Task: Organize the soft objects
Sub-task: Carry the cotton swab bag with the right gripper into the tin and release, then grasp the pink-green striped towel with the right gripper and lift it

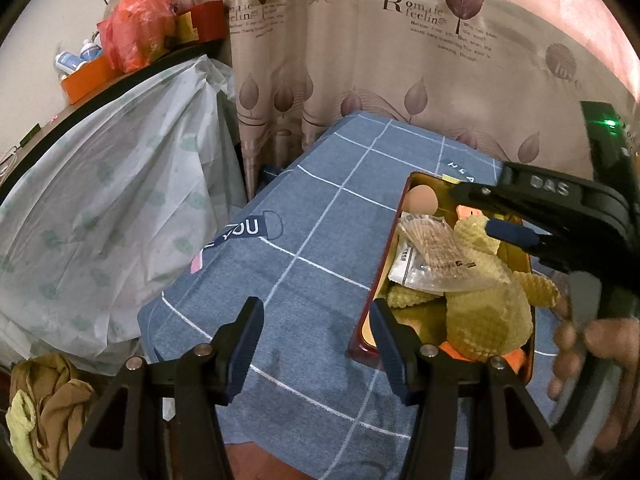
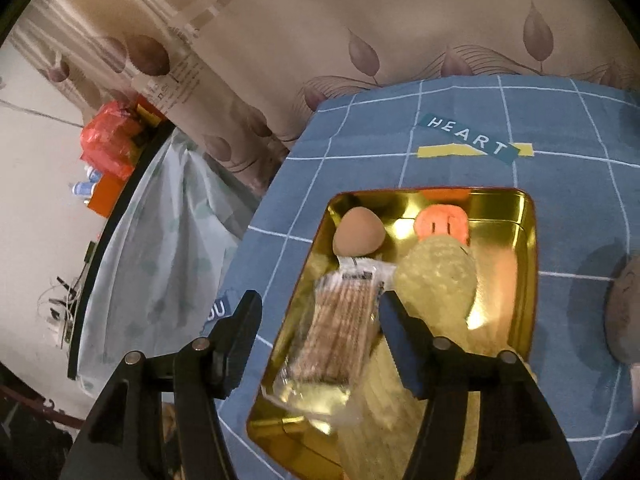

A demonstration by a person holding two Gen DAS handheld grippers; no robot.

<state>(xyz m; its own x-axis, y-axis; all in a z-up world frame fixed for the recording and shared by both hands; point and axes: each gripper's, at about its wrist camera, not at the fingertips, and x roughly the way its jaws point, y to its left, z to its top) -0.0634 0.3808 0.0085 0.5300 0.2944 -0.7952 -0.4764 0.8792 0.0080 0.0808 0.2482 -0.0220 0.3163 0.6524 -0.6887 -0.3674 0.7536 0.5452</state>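
A gold tin tray (image 1: pixel 380 268) with a red outside stands on the blue checked cloth (image 1: pixel 312 240). It holds a yellow plush duck (image 1: pixel 484 300), a clear packet of brown sticks (image 1: pixel 428 248) and a tan egg (image 1: pixel 418 200). My left gripper (image 1: pixel 316 340) is open and empty, low over the cloth by the tray's near left corner. My right gripper (image 1: pixel 472 210) shows from the side above the duck. In the right wrist view it (image 2: pixel 316 336) is open over the tray (image 2: pixel 524 240), its fingers either side of the packet (image 2: pixel 340 336), beside the duck (image 2: pixel 436 280) and egg (image 2: pixel 358 236).
A patterned curtain (image 1: pixel 400 60) hangs behind the table. A pale plastic-covered shape (image 1: pixel 112 200) stands left of the table under a shelf with a red bag (image 1: pixel 136 32). A yellow-brown cloth heap (image 1: pixel 44 412) lies at lower left. A grey soft shape (image 2: pixel 624 312) lies right of the tray.
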